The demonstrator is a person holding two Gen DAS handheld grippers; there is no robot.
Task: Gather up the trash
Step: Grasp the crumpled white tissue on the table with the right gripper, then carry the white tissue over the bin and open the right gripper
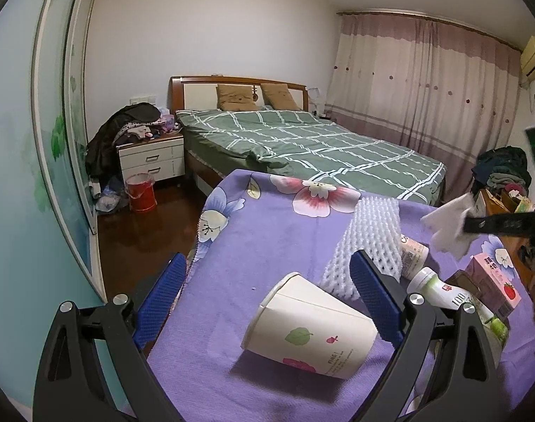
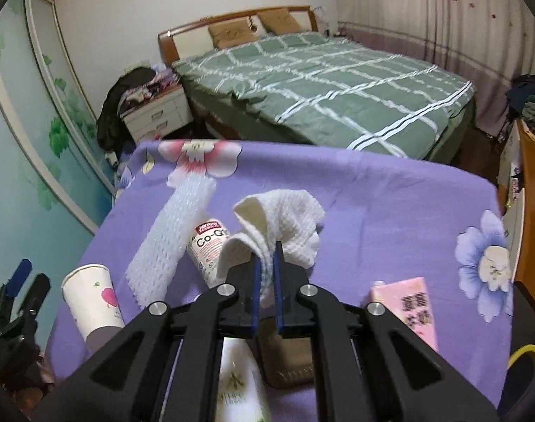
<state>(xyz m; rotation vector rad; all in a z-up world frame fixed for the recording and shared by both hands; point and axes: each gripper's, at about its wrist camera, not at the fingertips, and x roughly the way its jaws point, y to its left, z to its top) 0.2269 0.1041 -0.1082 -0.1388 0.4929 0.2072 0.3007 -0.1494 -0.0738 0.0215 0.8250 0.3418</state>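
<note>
Trash lies on a table under a purple flowered cloth (image 1: 260,253). A white paper cup (image 1: 309,330) lies on its side between the open blue fingers of my left gripper (image 1: 267,274); I cannot tell whether they touch it. My right gripper (image 2: 266,260) is shut on a white crumpled tissue (image 2: 285,221) and holds it above the cloth; both show at the right of the left wrist view (image 1: 446,225). A white foam net sleeve (image 2: 172,239), a white Co-Q pill bottle (image 2: 207,242), a pink carton (image 2: 408,309) and a white drink bottle (image 1: 439,288) lie near.
A bed (image 1: 302,140) with a green checked cover stands behind the table. A white nightstand (image 1: 151,158) piled with clothes and a red bucket (image 1: 140,193) stand at the left on the dark floor. Clothes (image 1: 503,172) are heaped at the right.
</note>
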